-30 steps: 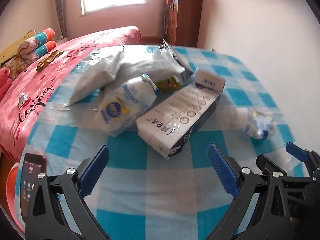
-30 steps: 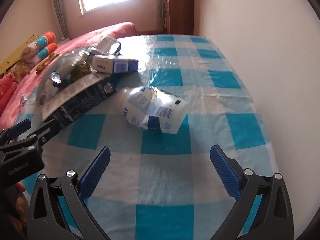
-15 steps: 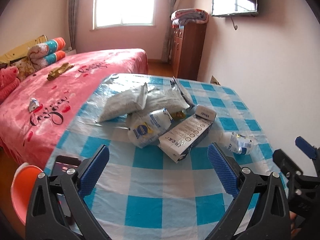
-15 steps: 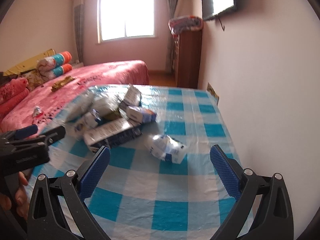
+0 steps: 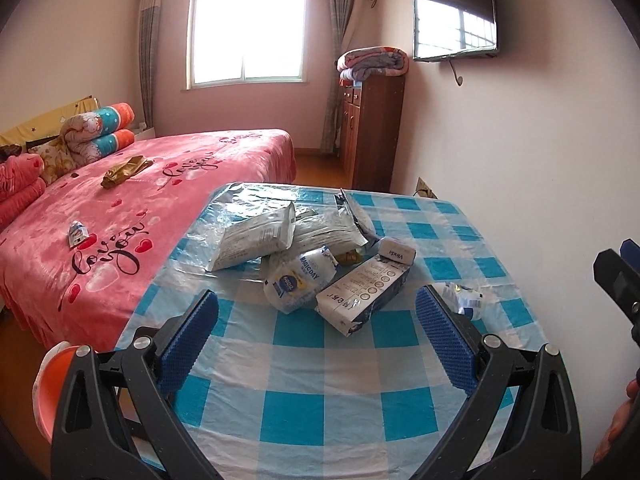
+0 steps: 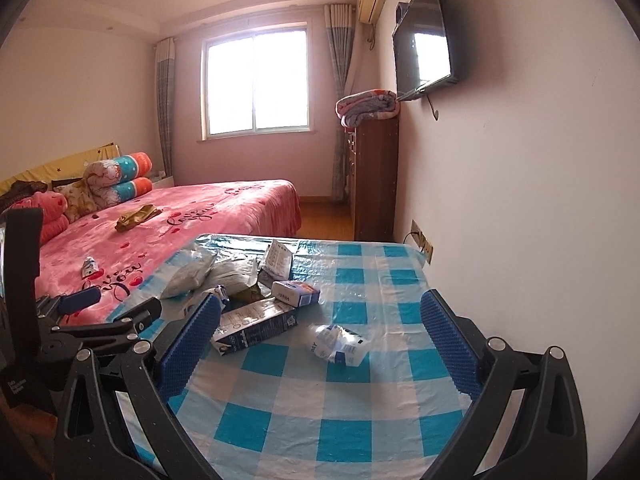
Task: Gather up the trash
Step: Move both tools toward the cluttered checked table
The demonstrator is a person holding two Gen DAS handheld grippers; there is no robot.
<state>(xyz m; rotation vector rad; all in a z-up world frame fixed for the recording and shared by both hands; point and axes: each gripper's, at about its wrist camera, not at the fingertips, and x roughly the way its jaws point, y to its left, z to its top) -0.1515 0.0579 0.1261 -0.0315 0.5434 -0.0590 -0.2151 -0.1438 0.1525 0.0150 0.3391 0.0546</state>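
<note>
Trash lies heaped on the blue-and-white checked table (image 5: 312,364): a long white carton (image 5: 362,294), a crumpled white wrapper (image 5: 298,280), silver bags (image 5: 256,234) and a small box (image 5: 396,251). Apart to the right lies a crumpled white-blue wrapper (image 5: 464,300), also in the right wrist view (image 6: 338,344) near the carton (image 6: 254,326). My left gripper (image 5: 316,340) hangs open above the table's near part, nothing between its fingers. My right gripper (image 6: 320,350) is open too, empty, raised over the near right of the table.
A pink bed (image 5: 132,208) with small wrappers (image 5: 76,234) on it stands left of the table. An orange bin (image 5: 48,384) shows at the lower left. A wall (image 6: 540,200) with a TV (image 6: 424,32) runs along the right; a wooden cabinet (image 5: 372,132) stands beyond.
Both grippers have pulled back and risen from close over the trash; the table and room now show much wider. The trash has not moved. Both stay open.
</note>
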